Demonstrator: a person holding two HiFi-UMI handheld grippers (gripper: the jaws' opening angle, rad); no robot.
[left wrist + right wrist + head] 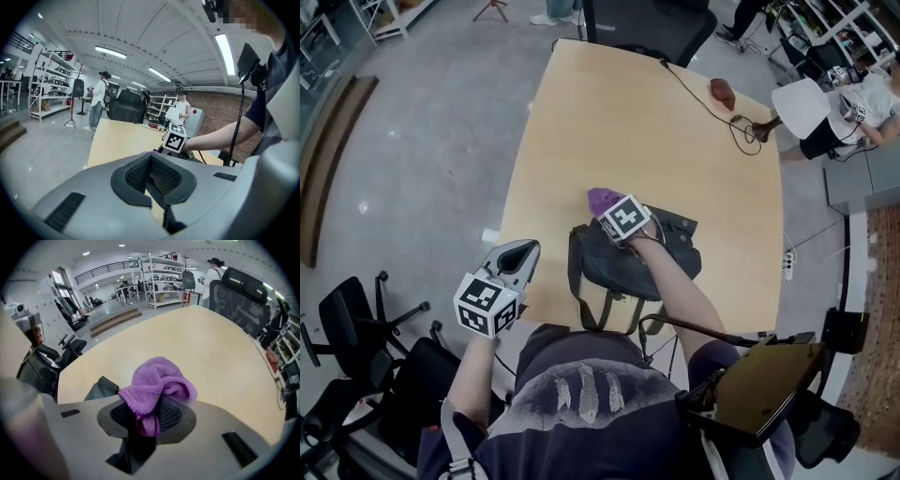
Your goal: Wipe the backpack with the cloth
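Pinching a bunched fold of the purple cloth (154, 380), the right gripper (147, 416) has its jaws clenched tight; the loose part mounds over the jaw tips. From the head view the cloth (602, 199) sits at the far edge of the dark backpack (633, 258), with the right gripper (609, 212) over that same edge. Backpack lies flat on the pale wooden table (647, 141), straps trailing off its near side. Left gripper (520, 253) hangs well left of the backpack, apart from it. Its jaws (151, 173) are pressed together with nothing between them.
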